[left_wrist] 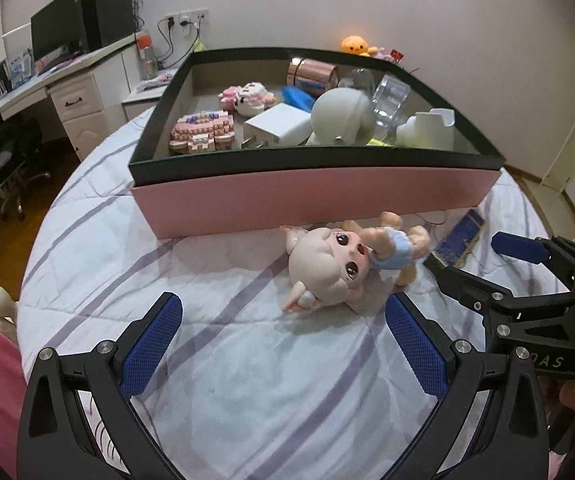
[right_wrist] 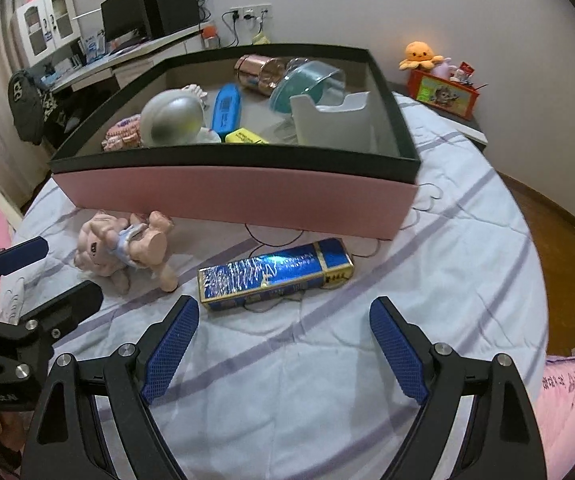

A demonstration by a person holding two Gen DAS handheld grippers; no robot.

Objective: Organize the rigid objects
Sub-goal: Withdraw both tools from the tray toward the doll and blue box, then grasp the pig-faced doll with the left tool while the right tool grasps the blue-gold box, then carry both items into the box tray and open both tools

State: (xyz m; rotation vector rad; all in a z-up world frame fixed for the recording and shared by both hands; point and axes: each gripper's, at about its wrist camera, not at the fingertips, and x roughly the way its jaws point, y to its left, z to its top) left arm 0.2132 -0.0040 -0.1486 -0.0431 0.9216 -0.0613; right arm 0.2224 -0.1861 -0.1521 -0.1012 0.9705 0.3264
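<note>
Both grippers, left point(left_wrist: 283, 336) and right point(right_wrist: 283, 344), spread wide and empty above the bedsheet point(right_wrist: 287, 400); doll point(left_wrist: 339, 264) and blue box point(right_wrist: 275, 276) lie before the pink bin point(right_wrist: 231, 200).

Doll point(left_wrist: 341, 266): pale figurine with big head, large dark eyes, pointed ears and a light blue garment; laid on its side on the striped bedsheet, just in front of the box's pink wall, not touching it as far as can be seen.

Blue pack point(right_wrist: 275, 276): long rectangular carton in shiny blue foil with gold edging; laid flat on the sheet, to the right of the doll in the right wrist view, apart from it.

Box point(right_wrist: 231, 196): wide, open, pink-sided with black rim; set on the bed; already filled with assorted small items.
</note>
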